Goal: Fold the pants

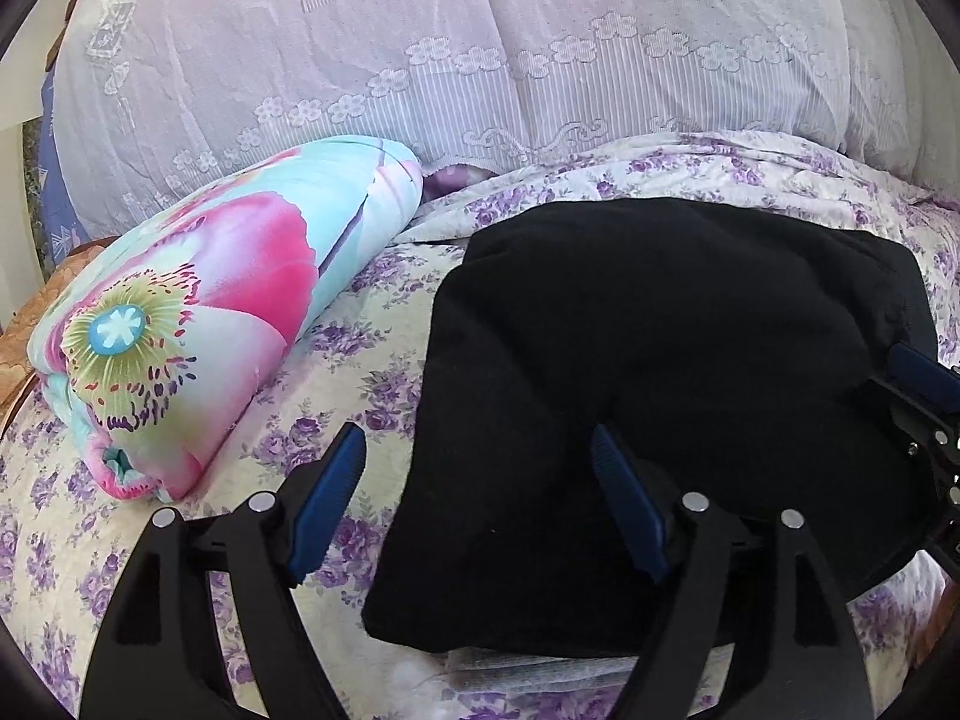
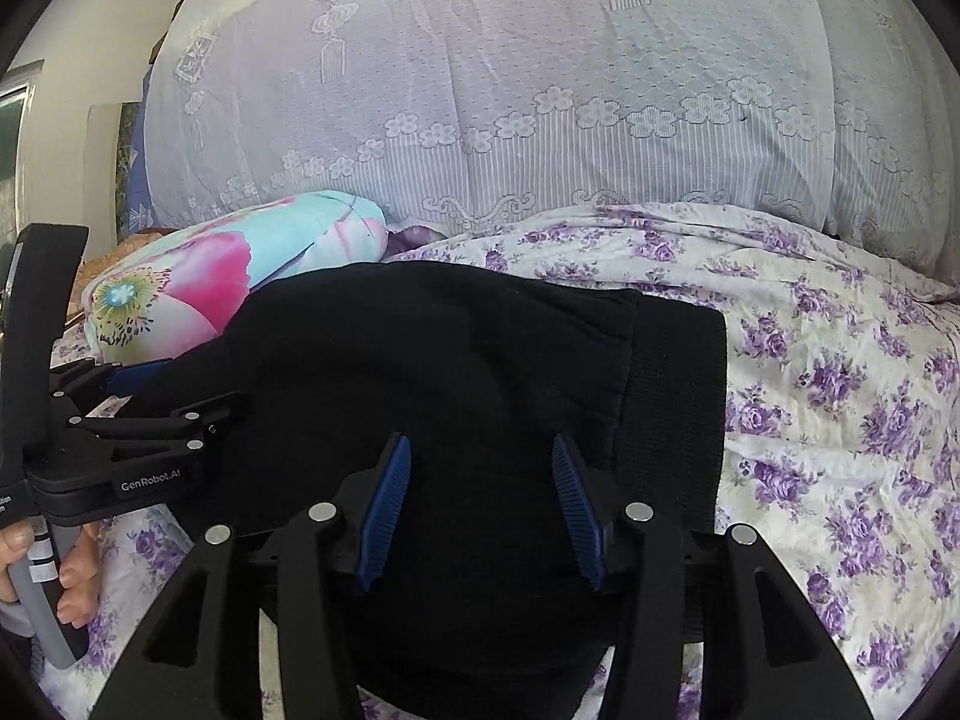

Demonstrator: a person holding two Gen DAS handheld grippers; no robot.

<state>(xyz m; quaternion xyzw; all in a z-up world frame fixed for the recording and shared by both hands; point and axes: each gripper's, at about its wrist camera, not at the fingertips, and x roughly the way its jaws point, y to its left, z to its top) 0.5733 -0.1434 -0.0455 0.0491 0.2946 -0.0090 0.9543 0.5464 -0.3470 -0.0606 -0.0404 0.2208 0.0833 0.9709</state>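
The black pants (image 1: 660, 360) lie folded into a compact pile on the floral bedspread (image 1: 372, 324); in the right wrist view the pants (image 2: 456, 372) show a ribbed waistband (image 2: 678, 396) at their right edge. My left gripper (image 1: 480, 444) is open, its left finger over the bedspread and its right finger over the pants' left part. My right gripper (image 2: 480, 450) is open above the pants' near middle. The right gripper also shows at the right edge of the left wrist view (image 1: 924, 396), and the left gripper at the left of the right wrist view (image 2: 150, 396).
A rolled flowered quilt (image 1: 210, 312) lies left of the pants. A tall stack under white lace cloth (image 1: 480, 60) rises behind. A grey fabric edge (image 1: 528, 669) peeks from under the pants' near edge. The bedspread stretches to the right (image 2: 840, 420).
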